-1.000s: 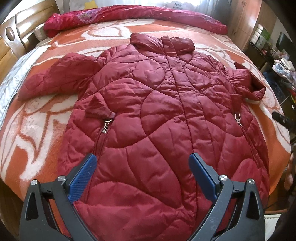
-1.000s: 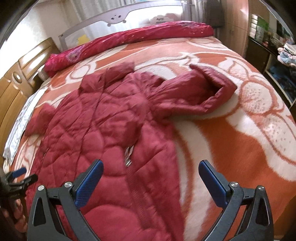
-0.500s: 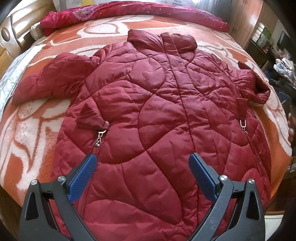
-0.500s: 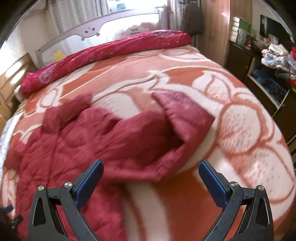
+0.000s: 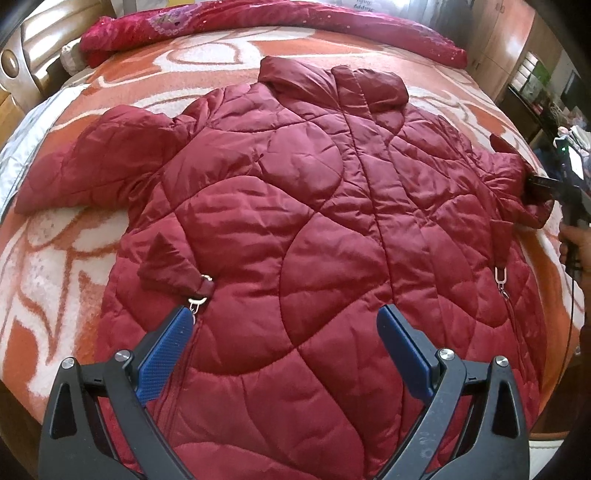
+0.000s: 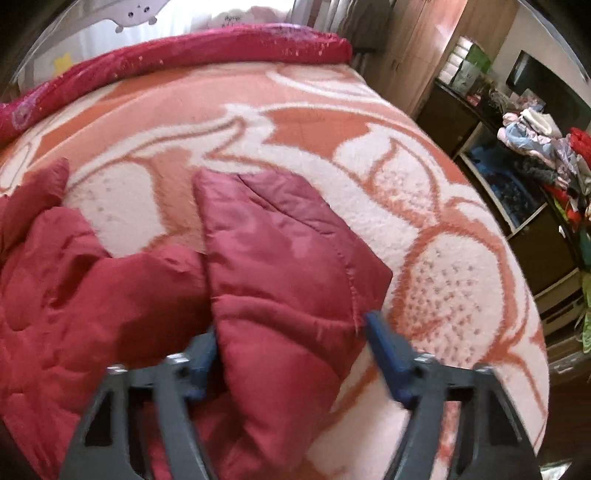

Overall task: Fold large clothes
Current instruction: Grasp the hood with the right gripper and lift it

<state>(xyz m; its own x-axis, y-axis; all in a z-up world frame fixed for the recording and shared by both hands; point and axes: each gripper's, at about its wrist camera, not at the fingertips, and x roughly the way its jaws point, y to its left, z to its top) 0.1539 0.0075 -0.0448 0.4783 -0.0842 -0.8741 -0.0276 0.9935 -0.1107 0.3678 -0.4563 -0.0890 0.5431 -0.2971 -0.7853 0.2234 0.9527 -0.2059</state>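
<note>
Dark red quilted coat (image 5: 295, 221) spread front-up across an orange-and-white patterned blanket (image 5: 55, 258) on a bed, collar at the far end, hem at the near edge, curved stitching over a shiny, creased shell. Left sleeve (image 5: 92, 173) stretched flat toward the left; metal zipper pulls at both side pockets, the left pocket flap turned up. Rolled crimson quilt (image 5: 258, 18) along the far side of the bed. Left gripper (image 5: 284, 325) hovering over the coat's lower front, jaws wide apart and empty, the left blue pad just beside the left zipper pull. Right gripper (image 6: 291, 332) at the right sleeve's cuff (image 6: 288, 280), jaws closing, the folded cuff lying between the blue pads; left pad against the fabric, right pad at the cuff's edge, firm contact there impossible to tell through the blur. Cluttered shelves (image 6: 535, 166) beyond the bed's right side.
</note>
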